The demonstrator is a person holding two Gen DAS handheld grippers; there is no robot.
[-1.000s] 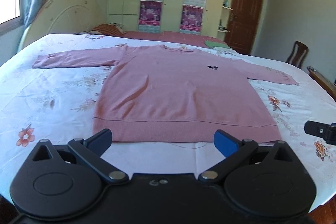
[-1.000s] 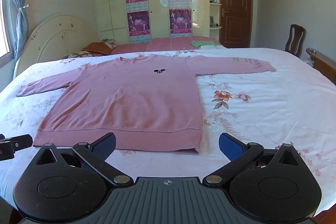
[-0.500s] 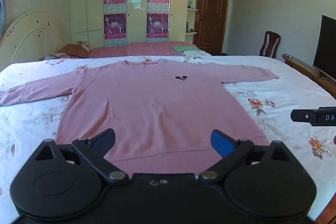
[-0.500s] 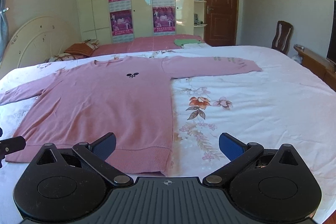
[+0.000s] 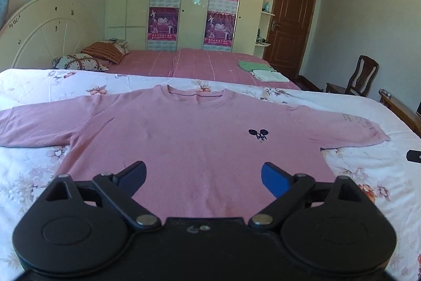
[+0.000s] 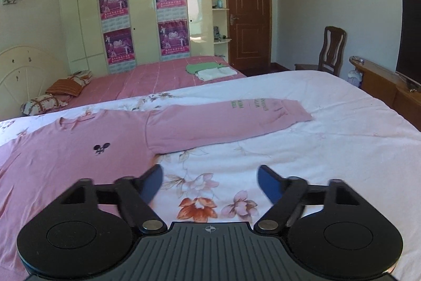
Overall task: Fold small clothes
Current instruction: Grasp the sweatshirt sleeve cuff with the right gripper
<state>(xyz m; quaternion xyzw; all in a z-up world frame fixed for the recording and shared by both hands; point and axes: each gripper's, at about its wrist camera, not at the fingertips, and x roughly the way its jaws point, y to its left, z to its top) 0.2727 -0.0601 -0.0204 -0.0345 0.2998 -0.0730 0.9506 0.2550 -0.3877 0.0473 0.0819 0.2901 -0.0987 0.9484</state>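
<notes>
pink sweatshirt lies flat, face up, on the floral bedsheet, sleeves spread sideways. left claw hangs over the torso, fingers apart, empty. right claw is just off the sweatshirt's side edge, fingers apart, empty; the printed sleeve stretches ahead of it, long axis running away rightward. right claw is nearer that sleeve.

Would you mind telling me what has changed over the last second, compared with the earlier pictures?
Both grippers have moved forward over the bed: the left gripper from the hem to above the pink sweater, the right gripper towards its right sleeve. Both remain open, holding nothing. The sweater still lies flat, sleeves spread, on the floral sheet.
</notes>
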